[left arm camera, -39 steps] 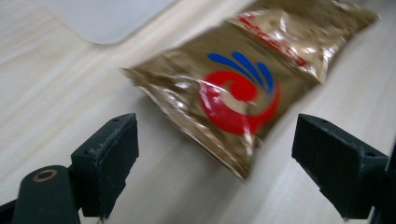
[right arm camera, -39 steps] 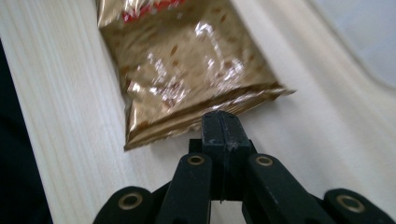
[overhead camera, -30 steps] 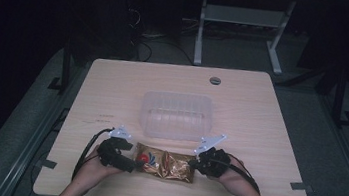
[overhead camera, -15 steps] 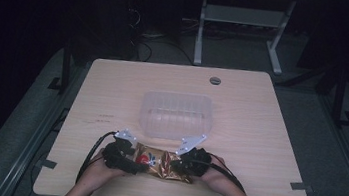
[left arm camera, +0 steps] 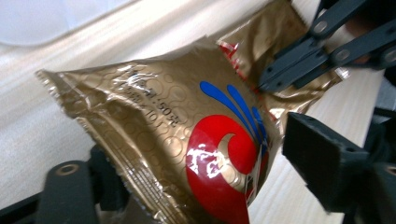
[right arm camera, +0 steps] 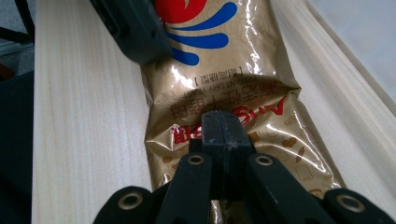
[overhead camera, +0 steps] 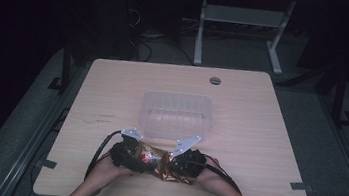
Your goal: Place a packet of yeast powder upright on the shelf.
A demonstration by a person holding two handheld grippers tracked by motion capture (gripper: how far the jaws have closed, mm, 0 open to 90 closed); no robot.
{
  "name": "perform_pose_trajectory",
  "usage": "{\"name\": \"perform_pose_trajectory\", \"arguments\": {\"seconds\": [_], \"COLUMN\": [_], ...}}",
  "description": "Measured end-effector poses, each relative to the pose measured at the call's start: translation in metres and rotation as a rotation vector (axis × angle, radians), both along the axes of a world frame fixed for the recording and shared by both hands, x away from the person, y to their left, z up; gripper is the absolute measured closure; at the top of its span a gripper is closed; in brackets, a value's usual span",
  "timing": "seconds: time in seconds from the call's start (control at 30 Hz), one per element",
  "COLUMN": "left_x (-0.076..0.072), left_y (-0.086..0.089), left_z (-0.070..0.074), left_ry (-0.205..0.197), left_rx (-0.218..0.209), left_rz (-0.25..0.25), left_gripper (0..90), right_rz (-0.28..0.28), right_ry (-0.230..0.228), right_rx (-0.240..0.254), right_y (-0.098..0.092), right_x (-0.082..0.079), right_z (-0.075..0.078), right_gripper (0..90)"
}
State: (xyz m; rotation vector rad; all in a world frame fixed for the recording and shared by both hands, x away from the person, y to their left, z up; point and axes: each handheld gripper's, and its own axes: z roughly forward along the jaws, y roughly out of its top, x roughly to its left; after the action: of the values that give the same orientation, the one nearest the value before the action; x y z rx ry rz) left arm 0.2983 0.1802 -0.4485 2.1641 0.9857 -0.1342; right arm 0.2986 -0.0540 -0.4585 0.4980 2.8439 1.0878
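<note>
A gold foil packet (overhead camera: 154, 162) with a red and blue logo lies near the table's front edge, between both grippers. My left gripper (overhead camera: 132, 158) has its jaws on either side of the logo end (left arm camera: 187, 130), pressing the packet's sides. My right gripper (overhead camera: 174, 166) is shut on the other end, its jaws (right arm camera: 224, 130) pinching the crinkled foil (right arm camera: 224, 79) flat. In the left gripper view the right gripper's black fingers (left arm camera: 289, 70) clamp the far end. One left jaw shows at the top of the right gripper view. The packet is bunched and slightly raised.
A clear plastic container (overhead camera: 175, 116) stands just behind the grippers at the middle of the wooden table (overhead camera: 258, 138). A round cable hole (overhead camera: 215, 80) lies near the far edge. Cables trail from both grippers toward the person's hands.
The right gripper has moved left onto the packet's end and shut on it. The left gripper has shifted slightly right, and the packet has bunched up between them.
</note>
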Motion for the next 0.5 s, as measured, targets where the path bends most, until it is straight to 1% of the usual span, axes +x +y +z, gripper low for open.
{"name": "perform_pose_trajectory", "arguments": {"seconds": [0.03,0.1,0.13,0.17,0.2,0.27,0.3,0.33,0.37,0.4,0.43,0.5], "left_x": [0.0009,0.0021,0.0021,0.0031,0.0041,0.0054,0.0054,0.0052,0.0052,0.0054,0.0058,0.0067], "left_y": [0.0025,0.0049,0.0049,0.0055,0.0055,0.0047,0.0047,0.0039,0.0039,0.0036,0.0032,0.0035], "left_z": [0.0018,0.0022,0.0022,0.002,0.0019,0.0015,0.0015,0.0018,0.0018,0.0015,0.0003,-0.0008], "left_ry": [0.003,0.013,0.013,0.022,0.035,0.047,0.047,0.057,0.057,0.068,0.077,0.09], "left_rx": [-0.03,-0.046,-0.046,-0.057,-0.065,-0.071,-0.071,-0.072,-0.072,-0.079,-0.085,-0.091], "left_rz": [0.01,0.019,0.019,0.024,0.026,0.017,0.017,0.01,0.01,0.007,0.004,0.003], "left_gripper": [27.5,32.2,33.8,33.8,36.2,38.6,39.6,41.4,43.2,43.2,46.5,48.6], "right_rz": [0.001,0.012,0.012,0.013,0.014,0.009,0.009,0.01,0.01,0.009,0.008,0.007], "right_ry": [0.007,-0.004,-0.004,-0.005,-0.004,0.001,0.001,-0.001,-0.001,-0.001,0.002,0.003], "right_rx": [0.003,0.007,0.007,0.008,0.007,0.009,0.009,0.009,0.009,0.01,0.013,0.016], "right_y": [0.0,0.0,0.0,0.0001,0.0001,0.0001,0.0001,0.0,0.0,0.0,-0.0003,-0.0005], "right_x": [0.0001,0.0009,0.0009,0.0008,0.001,0.0007,0.0007,0.0005,0.0005,0.0002,0.0002,0.0001], "right_z": [-0.0005,-0.002,-0.002,-0.0023,-0.0025,-0.0026,-0.0026,-0.0028,-0.0028,-0.0029,-0.0031,-0.0034], "right_gripper": [90.0,89.9,89.9,89.9,89.9,90.0,90.0,90.0,90.0,90.0,89.9,90.0]}}
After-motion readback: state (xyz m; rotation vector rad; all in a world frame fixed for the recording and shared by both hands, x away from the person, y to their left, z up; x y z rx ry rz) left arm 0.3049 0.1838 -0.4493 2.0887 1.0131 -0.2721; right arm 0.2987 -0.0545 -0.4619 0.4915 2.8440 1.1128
